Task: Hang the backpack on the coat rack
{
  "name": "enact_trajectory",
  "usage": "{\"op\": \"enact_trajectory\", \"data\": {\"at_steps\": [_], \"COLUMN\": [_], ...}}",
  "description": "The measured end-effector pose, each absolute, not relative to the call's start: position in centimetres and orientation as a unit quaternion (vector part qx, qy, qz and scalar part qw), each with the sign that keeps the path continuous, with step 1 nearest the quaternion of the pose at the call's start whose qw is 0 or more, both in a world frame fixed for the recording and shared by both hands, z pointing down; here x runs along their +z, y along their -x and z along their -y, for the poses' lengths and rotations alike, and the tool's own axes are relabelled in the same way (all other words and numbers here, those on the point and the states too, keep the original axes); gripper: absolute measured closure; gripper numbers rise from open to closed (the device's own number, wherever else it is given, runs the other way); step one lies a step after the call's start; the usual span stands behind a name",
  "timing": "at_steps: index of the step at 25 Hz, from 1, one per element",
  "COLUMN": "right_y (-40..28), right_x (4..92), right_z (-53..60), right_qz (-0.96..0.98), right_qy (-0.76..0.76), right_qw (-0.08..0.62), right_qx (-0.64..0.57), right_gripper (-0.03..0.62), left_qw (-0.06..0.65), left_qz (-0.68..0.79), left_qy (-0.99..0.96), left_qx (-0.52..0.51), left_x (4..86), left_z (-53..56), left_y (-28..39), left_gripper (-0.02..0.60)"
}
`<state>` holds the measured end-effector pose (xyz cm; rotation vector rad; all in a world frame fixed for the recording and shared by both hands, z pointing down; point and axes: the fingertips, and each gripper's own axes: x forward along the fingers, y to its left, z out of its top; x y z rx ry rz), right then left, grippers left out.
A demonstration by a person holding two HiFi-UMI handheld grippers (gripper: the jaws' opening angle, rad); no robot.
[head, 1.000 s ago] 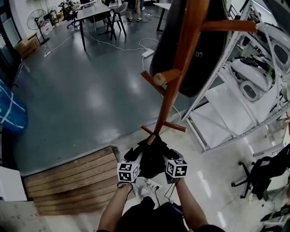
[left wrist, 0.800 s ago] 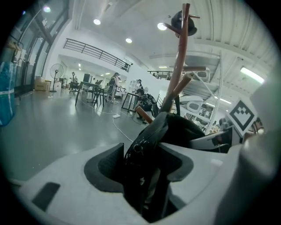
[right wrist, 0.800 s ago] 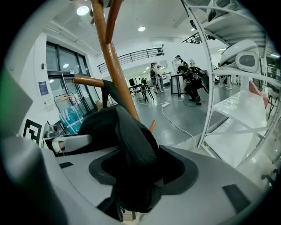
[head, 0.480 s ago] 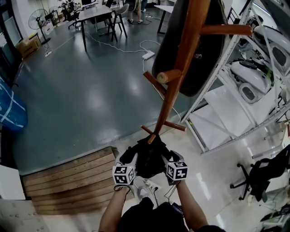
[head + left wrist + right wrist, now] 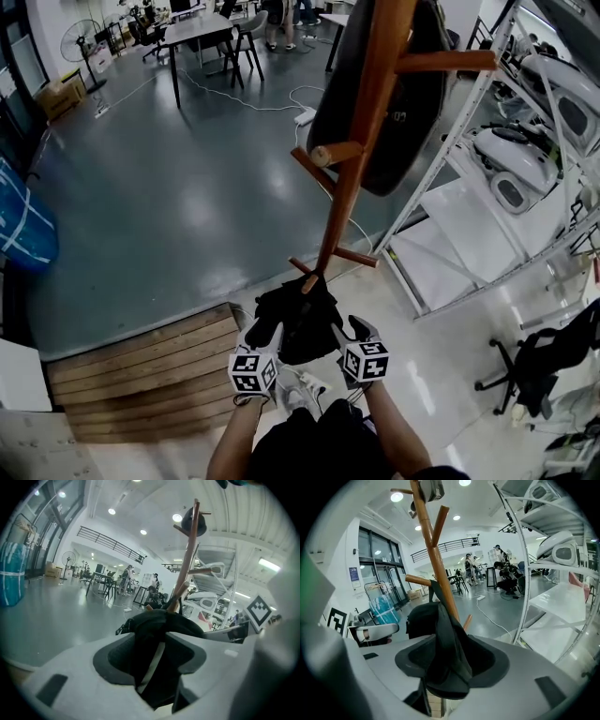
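Note:
A black backpack [image 5: 298, 317] hangs low between both grippers, just in front of the foot of the wooden coat rack [image 5: 354, 159]. My left gripper [image 5: 265, 330] is shut on a black strap [image 5: 152, 667] of the backpack. My right gripper [image 5: 344, 328] is shut on black fabric [image 5: 447, 660] of the same backpack. In the right gripper view the rack's pole [image 5: 436, 559] rises right behind the bag, with bare pegs. Another dark bag [image 5: 389, 103] hangs on the rack's upper pegs.
White metal shelving [image 5: 487, 178] with white shells stands right of the rack. A wooden pallet [image 5: 141, 375] lies at the lower left. A black office chair [image 5: 544, 361] is at the right edge. Tables [image 5: 197, 28], people and a white cable are far across the grey floor.
Both grippers have come slightly toward me and lower with the backpack, and it now hangs a little left of the rack's foot. The head view has shifted a bit.

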<state>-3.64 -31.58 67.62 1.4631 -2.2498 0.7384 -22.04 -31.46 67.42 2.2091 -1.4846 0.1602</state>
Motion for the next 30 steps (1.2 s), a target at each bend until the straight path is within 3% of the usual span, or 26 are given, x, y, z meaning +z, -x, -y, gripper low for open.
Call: {"op": "enact_trajectory", "data": {"at_steps": [5, 11, 16, 24, 30], "right_y": [3.2, 3.1, 2.2, 0.4, -0.9], "right_x": [67.0, 66.2, 64.0, 60.6, 57.7], "right_z": [29.9, 28.6, 27.7, 26.2, 24.5], "right_qz": [0.809, 0.831, 0.847, 0.878, 0.898], "right_qy": [-0.494, -0.455, -0.431, -0.377, -0.347], "right_qw": [0.178, 0.182, 0.168, 0.163, 0.150], "right_qx": [0.266, 0.263, 0.261, 0.246, 0.226], "right_gripper": [0.395, 0.466, 0.531, 0.571, 0.574], "left_qw": [0.235, 0.216, 0.205, 0.207, 0.171], "left_qz": [0.547, 0.581, 0.626, 0.672, 0.698], "left_qy": [-0.801, -0.783, -0.751, -0.709, -0.694], "left_qx": [0.055, 0.048, 0.052, 0.051, 0.040], "left_x": [66.2, 63.5, 61.7, 59.8, 56.3], "left_z": [29.0, 26.2, 23.8, 21.0, 18.5], "left_y": [20.6, 19.8, 18.7, 15.3, 12.7], "left_gripper": [0.389, 0.490, 0.538, 0.548, 0.548]}}
